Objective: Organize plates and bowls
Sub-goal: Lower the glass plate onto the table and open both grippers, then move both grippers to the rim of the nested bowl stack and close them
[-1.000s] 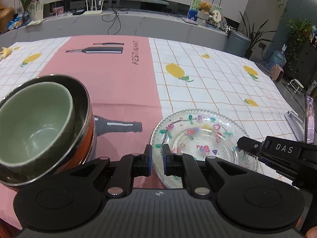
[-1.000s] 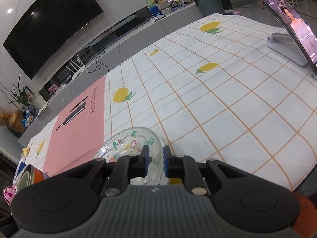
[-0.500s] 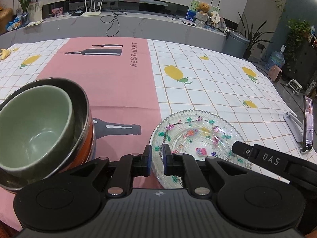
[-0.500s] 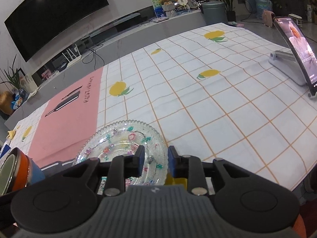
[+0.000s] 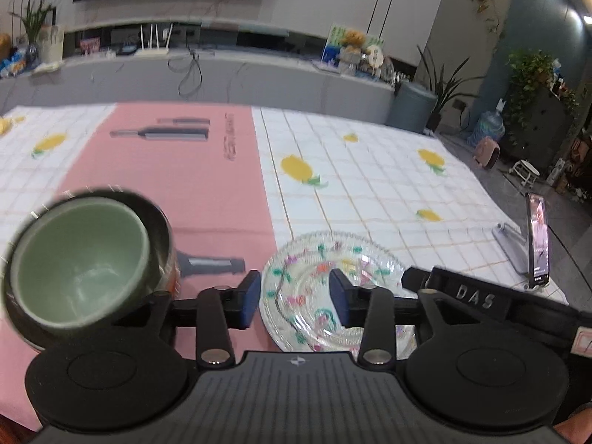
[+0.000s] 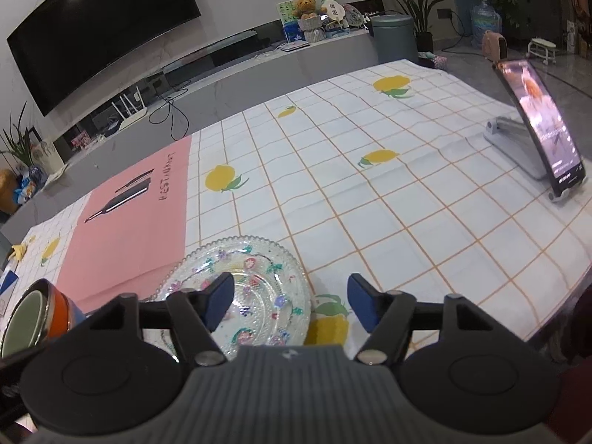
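A desk (image 6: 370, 192) draped in a white checked cloth with yellow fruit prints and a pink panel fills the foreground. Behind it runs a long grey low cabinet (image 6: 229, 77) beneath a big dark television (image 6: 100, 33) on a pale marbled wall. A teddy bear (image 6: 305, 7) and a white router (image 6: 131, 113) sit on the cabinet. A round grey bin (image 6: 394, 39), potted plants (image 5: 532, 74) and a water bottle (image 6: 485, 18) stand toward the right, and a lit phone on a stand (image 6: 542, 133) rests on the desk.
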A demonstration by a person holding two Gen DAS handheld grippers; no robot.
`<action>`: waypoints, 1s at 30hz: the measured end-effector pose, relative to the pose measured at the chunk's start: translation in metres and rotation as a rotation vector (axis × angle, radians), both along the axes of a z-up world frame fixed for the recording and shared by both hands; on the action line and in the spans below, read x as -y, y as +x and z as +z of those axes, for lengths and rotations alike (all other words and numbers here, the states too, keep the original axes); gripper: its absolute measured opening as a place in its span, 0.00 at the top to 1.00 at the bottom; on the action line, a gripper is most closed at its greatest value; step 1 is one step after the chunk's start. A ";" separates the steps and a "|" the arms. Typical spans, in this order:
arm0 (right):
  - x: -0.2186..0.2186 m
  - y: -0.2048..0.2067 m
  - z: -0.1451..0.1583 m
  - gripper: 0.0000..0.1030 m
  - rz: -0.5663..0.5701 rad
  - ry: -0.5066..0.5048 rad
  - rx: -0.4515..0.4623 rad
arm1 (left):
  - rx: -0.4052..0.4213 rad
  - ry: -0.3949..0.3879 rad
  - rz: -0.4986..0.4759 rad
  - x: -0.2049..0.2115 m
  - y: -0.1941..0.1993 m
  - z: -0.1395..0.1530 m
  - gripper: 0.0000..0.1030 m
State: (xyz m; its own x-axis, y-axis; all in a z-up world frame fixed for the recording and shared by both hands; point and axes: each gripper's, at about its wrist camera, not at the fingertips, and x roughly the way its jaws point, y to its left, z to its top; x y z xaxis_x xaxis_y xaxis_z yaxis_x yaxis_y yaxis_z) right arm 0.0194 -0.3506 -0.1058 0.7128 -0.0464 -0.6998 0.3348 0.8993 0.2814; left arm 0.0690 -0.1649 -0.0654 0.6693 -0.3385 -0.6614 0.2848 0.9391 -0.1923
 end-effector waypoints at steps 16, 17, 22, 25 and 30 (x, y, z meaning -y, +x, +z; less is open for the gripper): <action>-0.065 -0.003 0.027 0.09 0.167 -0.039 -0.148 | -0.035 0.090 0.060 -0.064 -0.004 0.040 0.25; -0.070 -0.003 0.029 0.07 0.182 -0.043 -0.149 | -0.033 0.085 0.073 -0.071 -0.005 0.042 0.25; -0.095 -0.004 0.036 0.07 0.229 -0.031 -0.152 | -0.015 0.058 0.134 -0.101 -0.010 0.049 0.25; -0.103 -0.002 0.040 0.06 0.224 0.001 -0.160 | -0.016 0.030 0.165 -0.118 -0.011 0.051 0.25; -0.114 0.002 0.046 0.06 0.211 0.048 -0.166 | 0.013 0.048 0.219 -0.139 -0.013 0.052 0.24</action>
State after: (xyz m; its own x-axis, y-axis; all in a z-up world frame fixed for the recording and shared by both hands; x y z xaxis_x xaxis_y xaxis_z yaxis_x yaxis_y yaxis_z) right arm 0.0210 -0.2367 -0.0597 0.5784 0.1273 -0.8057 0.1861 0.9411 0.2822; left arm 0.0559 -0.0257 -0.0138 0.7322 -0.1520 -0.6640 0.0750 0.9868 -0.1432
